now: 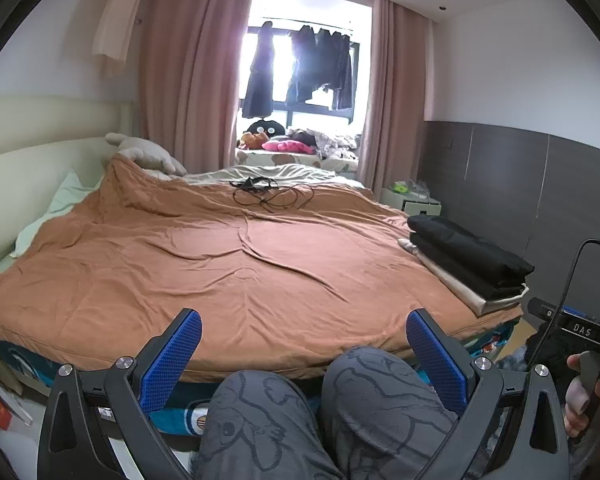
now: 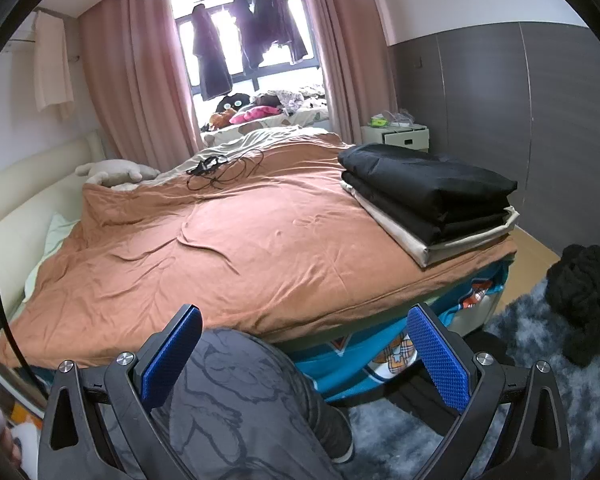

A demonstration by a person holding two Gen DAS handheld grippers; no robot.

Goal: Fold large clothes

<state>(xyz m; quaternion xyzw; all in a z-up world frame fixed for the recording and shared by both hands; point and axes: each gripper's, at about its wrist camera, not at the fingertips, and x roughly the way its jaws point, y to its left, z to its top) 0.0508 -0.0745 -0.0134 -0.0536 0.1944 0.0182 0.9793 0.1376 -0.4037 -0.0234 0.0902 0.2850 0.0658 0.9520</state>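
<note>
At twelve o'clock we see a bright window between pink curtains, at three o'clock a grey-panelled wall.

Folded clothes stack: two black garments atop one beige, all flat and squared, at bed's corner, 2 o'clock. Black crumpled garment: heaped on floor, 3 o'clock.

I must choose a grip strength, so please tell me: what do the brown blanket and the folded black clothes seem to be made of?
Brown blanket: looks like soft matte cotton or jersey, since it lies in fine shallow wrinkles. Folded black clothes: smooth with a faint sheen and rounded folds, perhaps a synthetic weave; not certain.
</note>
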